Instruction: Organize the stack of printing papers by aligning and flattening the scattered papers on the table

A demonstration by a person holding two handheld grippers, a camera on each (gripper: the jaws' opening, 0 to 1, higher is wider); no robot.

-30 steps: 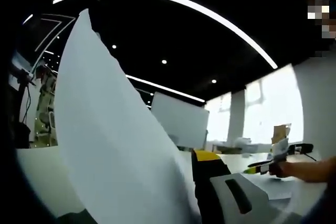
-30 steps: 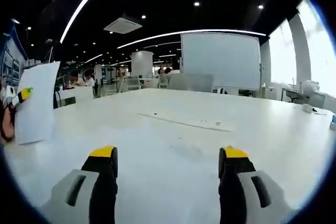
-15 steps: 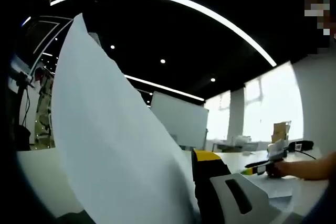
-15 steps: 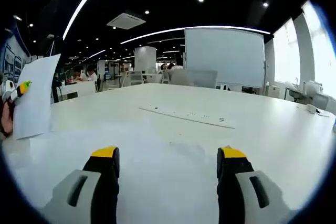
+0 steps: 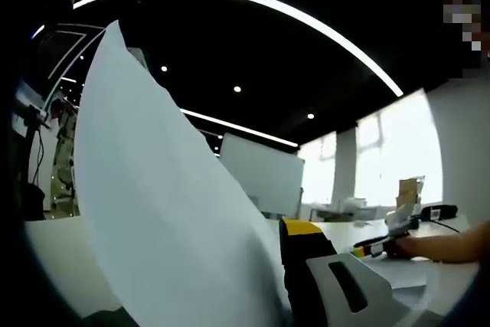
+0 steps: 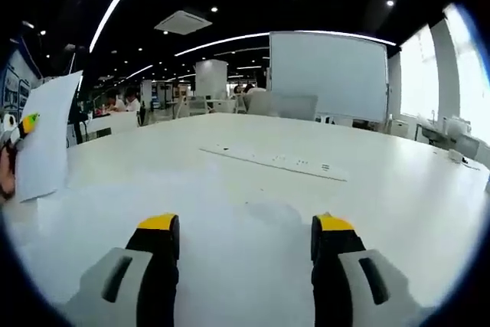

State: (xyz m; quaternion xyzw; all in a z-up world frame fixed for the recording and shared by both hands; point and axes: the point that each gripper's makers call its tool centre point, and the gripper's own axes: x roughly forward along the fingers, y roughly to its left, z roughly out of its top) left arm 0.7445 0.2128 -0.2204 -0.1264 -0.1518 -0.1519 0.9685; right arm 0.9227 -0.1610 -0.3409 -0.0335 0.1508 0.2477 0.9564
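Note:
A large white sheet of paper [image 5: 161, 212] stands upright, and my left gripper [image 5: 269, 244] is shut on its lower edge. One yellow-tipped finger [image 5: 300, 233] shows; the sheet hides the other. Off to the right hovers my right gripper [image 5: 374, 247], held by a person's hand [image 5: 448, 246] just above the white table [image 5: 360, 231]. In the right gripper view, my right gripper [image 6: 245, 227] is open over the bare table [image 6: 253, 189] with nothing between its fingers. At the far left stands the held sheet [image 6: 44, 143], with my left gripper [image 6: 23, 125] on it.
A long white power strip [image 6: 276, 160] lies across the table beyond my right gripper. A flat pale edge [image 5: 406, 287], perhaps paper, lies by my left gripper. A whiteboard [image 6: 328, 74], chairs and seated people [image 6: 126, 103] are at the far side.
My right gripper has drifted a little toward the left one, and its jaws stand slightly closer together, still open. The held sheet has hardly moved.

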